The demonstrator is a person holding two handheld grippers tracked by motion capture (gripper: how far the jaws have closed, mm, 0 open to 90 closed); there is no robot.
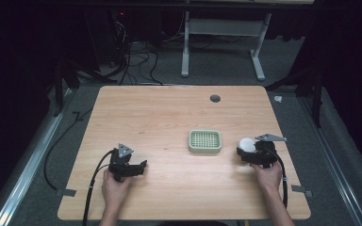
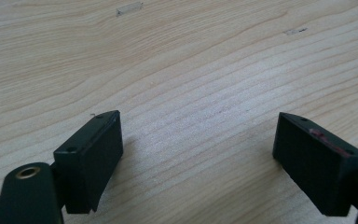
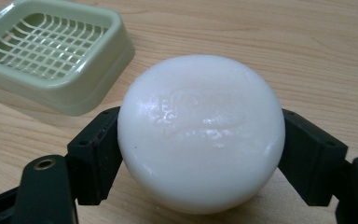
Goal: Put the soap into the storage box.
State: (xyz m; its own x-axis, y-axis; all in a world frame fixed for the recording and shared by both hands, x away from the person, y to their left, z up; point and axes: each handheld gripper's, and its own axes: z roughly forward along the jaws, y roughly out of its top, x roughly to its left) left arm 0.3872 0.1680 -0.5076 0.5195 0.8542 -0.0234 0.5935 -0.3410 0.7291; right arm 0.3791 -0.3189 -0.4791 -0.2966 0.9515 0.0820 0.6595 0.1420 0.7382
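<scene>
Right gripper (image 3: 200, 154) fingers clamped on round white soap (image 3: 200, 130), glossy, probably slick; could squirt out before reaching green soap dish (image 3: 74, 88). Left gripper (image 2: 200, 158) fingers spread, empty over bench (image 2: 177, 56)

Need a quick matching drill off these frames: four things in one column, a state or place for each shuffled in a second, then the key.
Things:
1. left gripper
2. right gripper
3. soap bar
4. soap dish

States:
A. pale green, empty, on the table
B. white, round, held between two black jaws
C. jaws open, nothing between them
D. shut on the white bar

Pairs: 1-C, 2-D, 3-B, 4-A
</scene>
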